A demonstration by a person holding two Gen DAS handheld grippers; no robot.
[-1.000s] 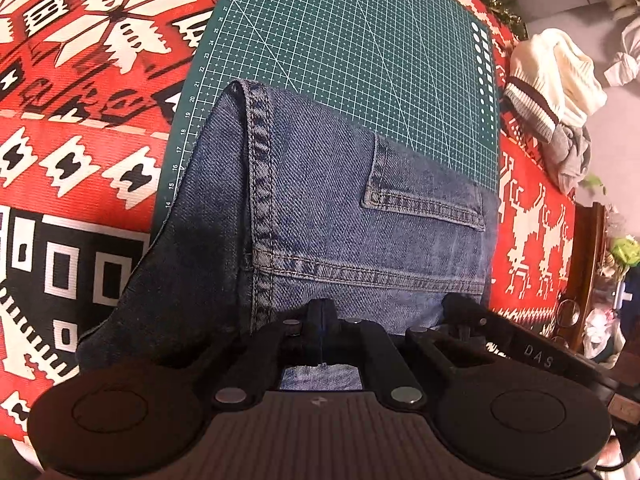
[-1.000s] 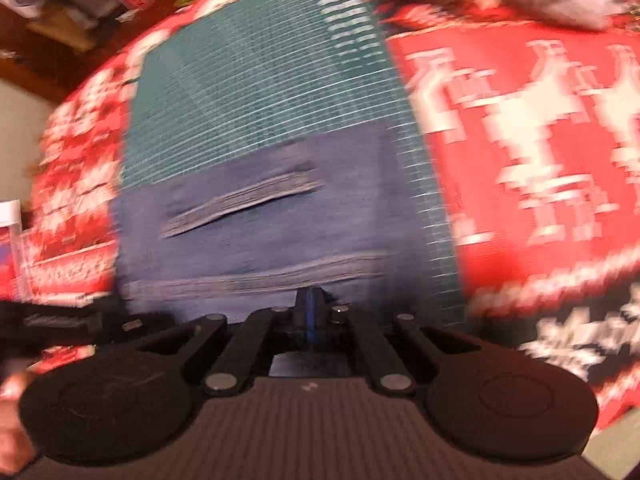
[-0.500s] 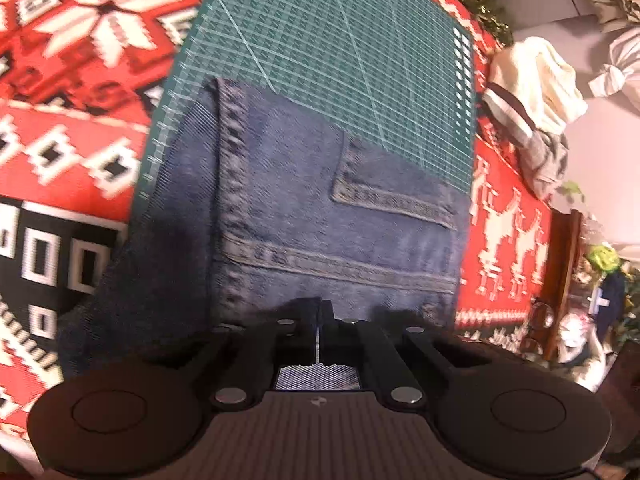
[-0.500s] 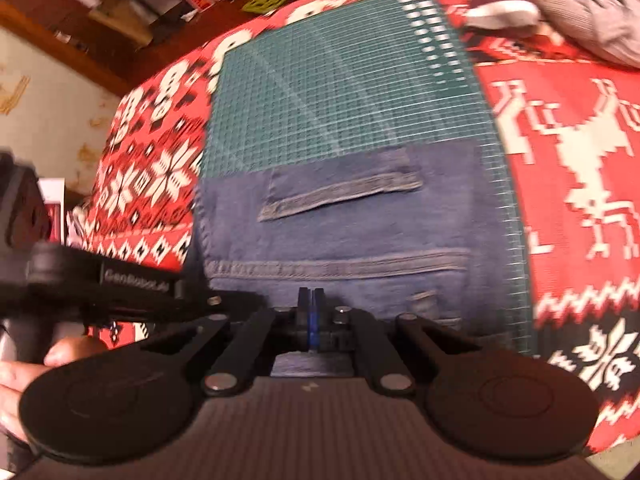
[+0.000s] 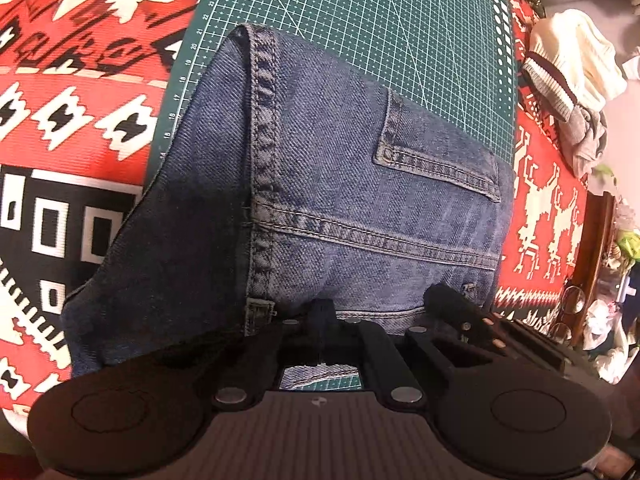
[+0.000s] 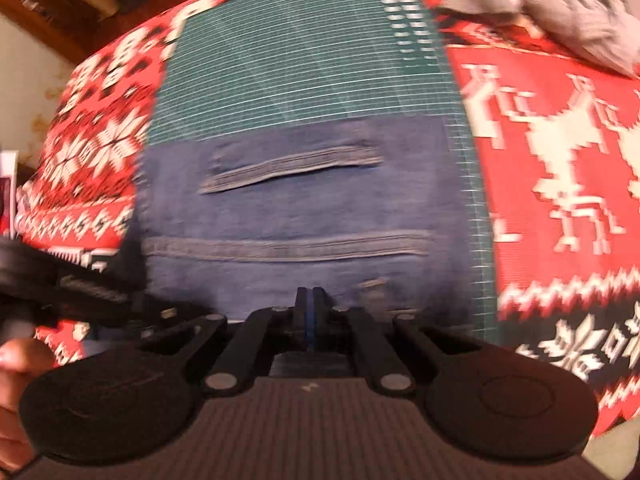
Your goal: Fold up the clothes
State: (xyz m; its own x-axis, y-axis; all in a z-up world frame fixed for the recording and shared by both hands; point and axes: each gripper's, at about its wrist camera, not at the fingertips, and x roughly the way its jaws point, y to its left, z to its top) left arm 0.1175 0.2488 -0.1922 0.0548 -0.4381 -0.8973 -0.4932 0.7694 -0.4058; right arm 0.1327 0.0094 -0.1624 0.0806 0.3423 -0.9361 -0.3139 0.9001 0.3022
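Observation:
A pair of blue jeans (image 5: 340,200) lies folded on a green cutting mat (image 5: 360,20), back pocket and yoke seam facing up. My left gripper (image 5: 320,312) is shut on the waistband edge nearest the camera, close to the centre seam. In the right wrist view the jeans (image 6: 304,208) fill the middle of the mat (image 6: 296,60). My right gripper (image 6: 307,304) is shut on the near waistband edge too, its fingers pressed together. The other gripper's black body (image 6: 80,292) shows at the left of that view, with a hand (image 6: 16,360) behind it.
A red, white and black patterned cloth (image 5: 72,100) covers the table around the mat. A heap of cream and grey clothes (image 5: 568,76) lies at the far right corner, seen also as a grey pile (image 6: 560,12). Wooden furniture and clutter (image 5: 600,280) stand beyond the table's right edge.
Both grippers stay shut on the waistband. The jeans' near edge has shifted slightly with them; the right view swung and is blurred again. The right gripper's body has come back into the left view.

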